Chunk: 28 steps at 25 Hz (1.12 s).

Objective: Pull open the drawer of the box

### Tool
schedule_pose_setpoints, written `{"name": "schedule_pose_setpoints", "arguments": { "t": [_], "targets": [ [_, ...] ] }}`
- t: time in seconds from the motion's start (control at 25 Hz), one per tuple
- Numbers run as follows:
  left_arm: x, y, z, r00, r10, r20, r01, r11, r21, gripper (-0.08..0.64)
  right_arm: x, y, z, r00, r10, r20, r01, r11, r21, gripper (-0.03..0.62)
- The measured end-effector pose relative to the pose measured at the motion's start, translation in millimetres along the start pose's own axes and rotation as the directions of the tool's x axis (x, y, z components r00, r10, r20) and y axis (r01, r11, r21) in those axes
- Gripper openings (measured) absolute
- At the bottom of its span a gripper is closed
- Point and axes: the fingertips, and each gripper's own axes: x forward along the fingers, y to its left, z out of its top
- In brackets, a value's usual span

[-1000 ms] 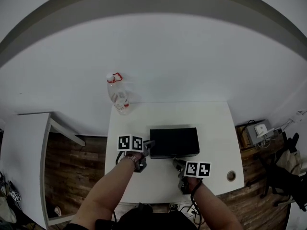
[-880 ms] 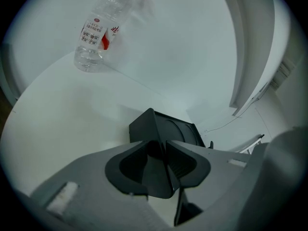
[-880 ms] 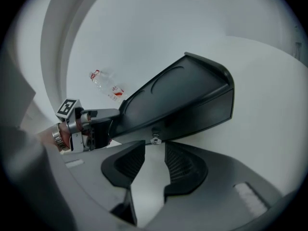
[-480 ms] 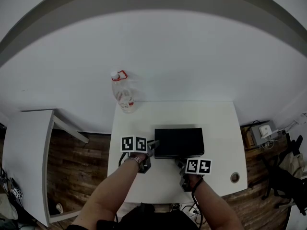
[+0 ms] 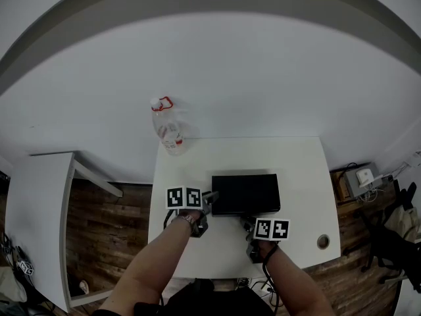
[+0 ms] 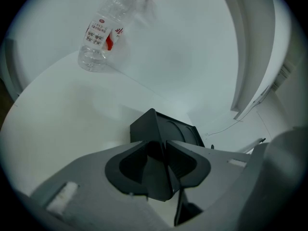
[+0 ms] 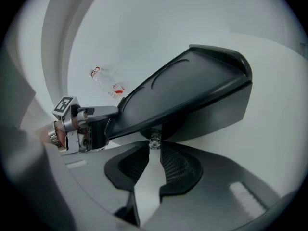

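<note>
A black box (image 5: 245,193) lies on the white table (image 5: 299,170). In the right gripper view its front (image 7: 192,90) carries a small clear drawer knob (image 7: 154,139). My right gripper (image 7: 154,146) (image 5: 248,224) has just been closing its jaws, and the fingertips now pinch that knob. My left gripper (image 6: 166,146) (image 5: 209,200) is shut with nothing between its fingers. Its tips rest against the box's left end (image 6: 161,129). The right gripper view also shows the left gripper (image 7: 91,124) touching that end of the box.
A clear plastic bottle (image 5: 169,125) with a red cap ring stands at the table's far left corner, also seen as the bottle (image 6: 103,28) in the left gripper view. A round hole (image 5: 322,241) sits near the front right corner. A white side table (image 5: 39,203) stands left.
The head view has shifted slightly. The right gripper sits a little closer to the box's front. The left gripper stays against the box's left end.
</note>
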Motion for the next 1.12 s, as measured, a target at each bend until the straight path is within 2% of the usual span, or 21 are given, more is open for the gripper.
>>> {"name": "schedule_pose_setpoints", "arguments": {
  "t": [1.12],
  "targets": [
    [0.7, 3.0, 2.0, 1.0, 0.003, 0.022, -0.003, 1.0, -0.019, 0.135, -28.1, 4.4, -53.4, 1.0, 0.021, 0.007, -0.021, 1.0, 0.016, 0.074]
  ]
}}
